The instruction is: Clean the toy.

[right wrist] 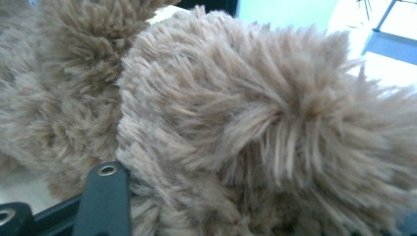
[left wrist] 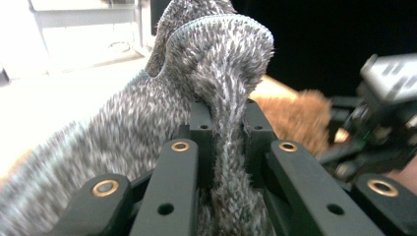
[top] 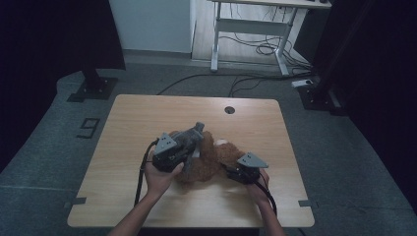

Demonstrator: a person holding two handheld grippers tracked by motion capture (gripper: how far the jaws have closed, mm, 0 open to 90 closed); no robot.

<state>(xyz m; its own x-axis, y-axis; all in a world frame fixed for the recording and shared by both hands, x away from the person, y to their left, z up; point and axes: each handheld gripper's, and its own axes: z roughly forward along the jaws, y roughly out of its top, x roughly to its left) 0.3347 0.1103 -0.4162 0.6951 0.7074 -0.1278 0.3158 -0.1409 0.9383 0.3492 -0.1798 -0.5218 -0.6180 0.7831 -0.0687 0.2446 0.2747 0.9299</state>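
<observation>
While the left gripper (left wrist: 222, 147) pinches a fold of grey furry cloth (left wrist: 216, 64) over the brown plush toy (top: 204, 160) near the table's (top: 128, 118) front edge, the right gripper (top: 241, 173) presses into its fur, jaws' state unclear, so dressing seems underway and next needs pulling the cloth further
</observation>
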